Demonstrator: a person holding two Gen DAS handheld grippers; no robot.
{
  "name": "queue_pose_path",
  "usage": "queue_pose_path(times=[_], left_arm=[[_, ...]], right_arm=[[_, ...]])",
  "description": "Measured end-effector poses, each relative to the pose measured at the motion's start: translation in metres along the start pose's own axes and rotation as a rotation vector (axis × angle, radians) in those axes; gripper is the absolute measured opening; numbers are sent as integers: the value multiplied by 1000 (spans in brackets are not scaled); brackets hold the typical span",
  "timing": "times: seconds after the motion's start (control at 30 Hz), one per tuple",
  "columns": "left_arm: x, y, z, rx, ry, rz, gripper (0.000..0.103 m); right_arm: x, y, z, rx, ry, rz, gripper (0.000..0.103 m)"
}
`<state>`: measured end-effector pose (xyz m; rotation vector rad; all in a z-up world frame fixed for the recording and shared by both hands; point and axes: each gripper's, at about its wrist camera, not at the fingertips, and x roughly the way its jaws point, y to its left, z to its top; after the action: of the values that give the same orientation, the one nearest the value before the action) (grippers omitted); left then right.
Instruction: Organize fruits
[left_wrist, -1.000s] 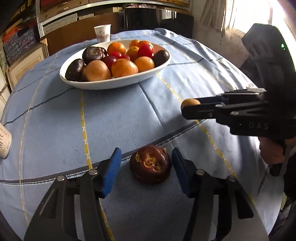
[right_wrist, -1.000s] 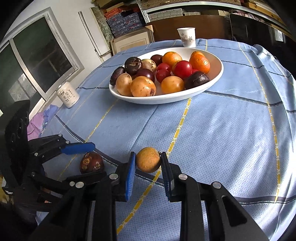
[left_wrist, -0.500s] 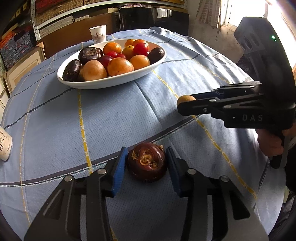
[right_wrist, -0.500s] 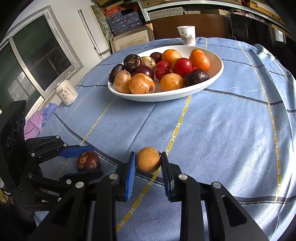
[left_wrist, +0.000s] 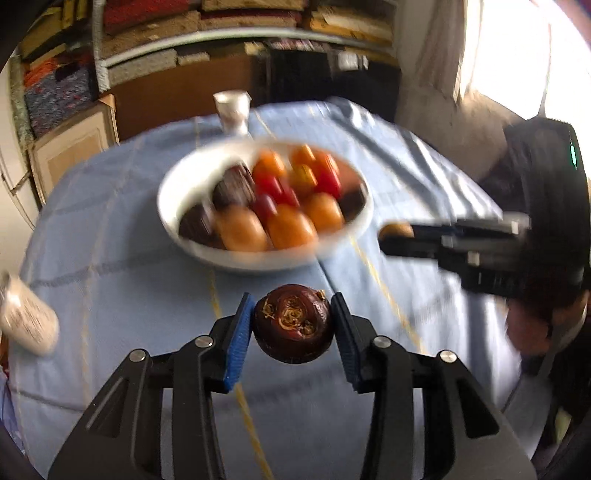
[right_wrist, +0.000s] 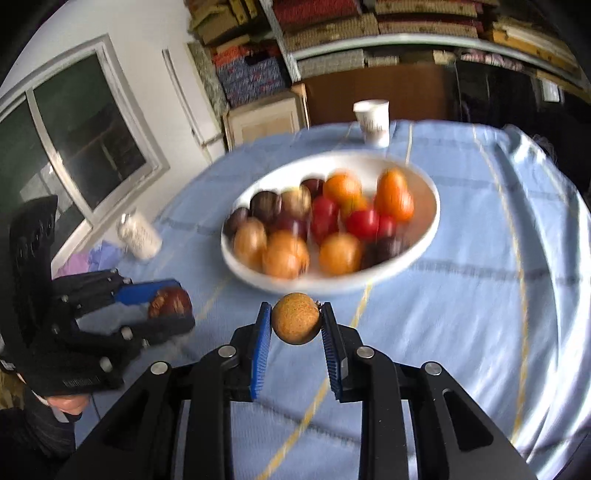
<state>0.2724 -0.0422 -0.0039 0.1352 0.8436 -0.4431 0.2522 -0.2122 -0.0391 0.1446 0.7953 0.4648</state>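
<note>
A dark maroon fruit (left_wrist: 293, 326) with a dried stem end hangs above the blue tablecloth, and my left gripper (left_wrist: 291, 297) is shut on it, blue pads pressing both sides. My right gripper (right_wrist: 295, 308) is shut on a round tan fruit (right_wrist: 295, 324), also lifted off the cloth. A white bowl (left_wrist: 173, 229) heaped with orange, red and dark fruits stands just beyond both grippers, blurred by motion. In the left wrist view the right gripper (left_wrist: 397, 236) reaches in from the right, beside the bowl. In the right wrist view the left gripper (right_wrist: 173, 299) is at the lower left.
A paper cup (right_wrist: 372, 122) stands behind the bowl at the table's far edge. A white can (right_wrist: 139, 234) sits at the left edge of the table (right_wrist: 480, 314). A hand (left_wrist: 532, 325) grips the right tool. Shelves, boxes and a window lie beyond the table.
The left gripper's jaws shut on the dark fruit and lifted it from the cloth. Both grippers rose and now stand nearer the bowl, the right one still holding the tan fruit.
</note>
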Motion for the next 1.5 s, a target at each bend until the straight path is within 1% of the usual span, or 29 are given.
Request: queue_pose_path(times=[0.07, 0.17, 0.23, 0.33, 0.37, 0.4, 0.43, 0.47, 0.53, 0.6, 0.67, 0.77, 0.87, 0.97, 1.07, 1.13, 1.27, 1.4, 1.5], left_arm=[[0, 13, 25, -38, -39, 34, 42], [13, 29, 58, -103, -65, 47, 42], [28, 35, 76, -120, -62, 64, 42], [57, 41, 96, -127, -50, 138, 42], [63, 44, 100, -138, -46, 174, 54], [65, 46, 103, -154, -43, 206, 78], [63, 49, 104, -174, -50, 228, 88], [53, 50, 102, -197, -82, 236, 96], [39, 48, 97, -191, -112, 243, 97], [26, 43, 91, -170, -119, 277, 97], [10, 39, 81, -166, -135, 278, 98], [-9, 34, 61, -182, -158, 270, 98], [-20, 28, 34, -191, -158, 272, 98], [-27, 26, 8, -222, -165, 292, 98], [-30, 25, -13, -262, -164, 270, 98], [-28, 24, -27, -274, -150, 275, 98], [-22, 16, -43, -255, -116, 289, 98], [-20, 7, -50, -232, -103, 297, 98], [-20, 3, -53, -212, -104, 325, 98]], right_arm=[[4, -3, 17, 15, -44, 0, 27], [16, -10, 41, 44, -91, -9, 27], [32, -13, 55, 47, -95, -34, 27], [53, -17, 66, 37, -82, -76, 29], [57, -17, 68, 33, -77, -94, 40], [59, -18, 70, 36, -70, -120, 58], [57, -19, 69, 45, -72, -132, 67], [48, -18, 67, 55, -87, -136, 73], [35, -11, 65, 16, -101, -144, 77], [26, -3, 62, -32, -102, -200, 89], [13, 6, 56, -61, -123, -217, 93], [-5, 12, 41, -76, -132, -232, 95], [-19, 14, 22, -80, -136, -244, 96], [-27, 11, 7, -68, -132, -255, 97], [-31, 8, -11, -57, -132, -262, 97], [-31, 6, -25, -59, -114, -261, 98], [-37, 12, -41, -89, -119, -253, 98], [-48, 19, -50, -133, -168, -260, 99], [-51, 18, -54, -138, -173, -262, 99]])
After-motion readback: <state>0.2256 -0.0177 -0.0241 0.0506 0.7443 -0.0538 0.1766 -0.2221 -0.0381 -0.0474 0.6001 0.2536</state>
